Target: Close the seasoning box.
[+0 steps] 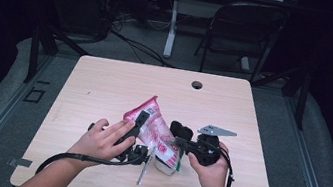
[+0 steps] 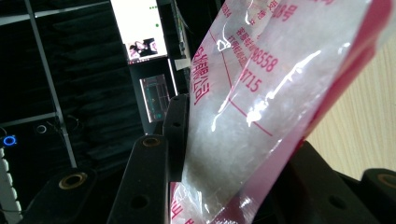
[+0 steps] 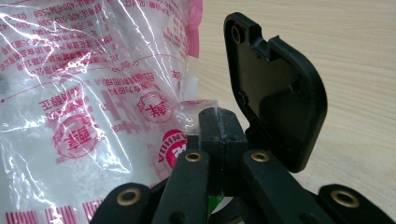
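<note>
A clear plastic bag [image 1: 152, 124] with pink print, holding something white, stands tilted over the middle of the wooden table [image 1: 104, 89]. My left gripper [image 1: 145, 123] is shut on it: in the left gripper view the bag [image 2: 261, 93] is squeezed between the two black jaws of the left gripper [image 2: 243, 140]. From the right, my right gripper [image 1: 181, 142] points left. In the right gripper view the bag [image 3: 93, 102] fills the left side, and the right gripper [image 3: 217, 123] is shut on its clear corner [image 3: 198, 108]. A black rounded plate [image 3: 275, 88] stands just right of the tips.
A small white and green container [image 1: 166, 167] sits under the bag's lower end. The table has a cable hole [image 1: 197, 84] near its far edge. Behind the table stand a dark folding chair [image 1: 245, 30] and a white desk leg [image 1: 172, 23], with cables on the floor.
</note>
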Demonstrator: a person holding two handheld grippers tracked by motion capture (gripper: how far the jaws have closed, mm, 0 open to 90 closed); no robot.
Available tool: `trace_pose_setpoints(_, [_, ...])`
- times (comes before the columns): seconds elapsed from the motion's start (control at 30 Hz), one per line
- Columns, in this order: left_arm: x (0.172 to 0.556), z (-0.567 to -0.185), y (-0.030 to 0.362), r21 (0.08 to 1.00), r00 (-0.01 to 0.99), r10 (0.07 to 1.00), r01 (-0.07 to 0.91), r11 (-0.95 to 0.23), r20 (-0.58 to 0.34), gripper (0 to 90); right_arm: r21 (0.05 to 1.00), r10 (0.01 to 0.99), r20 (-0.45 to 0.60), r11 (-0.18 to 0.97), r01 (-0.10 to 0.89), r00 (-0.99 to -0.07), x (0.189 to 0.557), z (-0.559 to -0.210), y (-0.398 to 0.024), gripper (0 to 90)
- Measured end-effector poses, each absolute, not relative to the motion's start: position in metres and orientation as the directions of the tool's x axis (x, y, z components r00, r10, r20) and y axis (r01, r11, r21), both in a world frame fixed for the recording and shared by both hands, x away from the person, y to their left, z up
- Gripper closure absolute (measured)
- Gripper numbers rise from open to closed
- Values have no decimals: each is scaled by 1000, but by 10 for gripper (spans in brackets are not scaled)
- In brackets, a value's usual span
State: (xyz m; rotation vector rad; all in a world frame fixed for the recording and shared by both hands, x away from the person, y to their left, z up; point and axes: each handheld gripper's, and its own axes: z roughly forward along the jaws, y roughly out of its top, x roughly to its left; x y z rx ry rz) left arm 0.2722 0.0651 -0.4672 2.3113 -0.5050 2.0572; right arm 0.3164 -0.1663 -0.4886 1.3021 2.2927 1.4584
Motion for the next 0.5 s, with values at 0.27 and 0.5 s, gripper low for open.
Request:
trace_pose_setpoints(0.27, [273,-468,63,-212,87,-239,-247,-946,967,681,787,719,318,164,595,-619,316,-489,-166,900])
trace_pose_setpoints(0.5, [272,-467,61,-218,69,-242,-251,-943,968,681,786,720,319,163,597,-616,316,-490,-167,900])
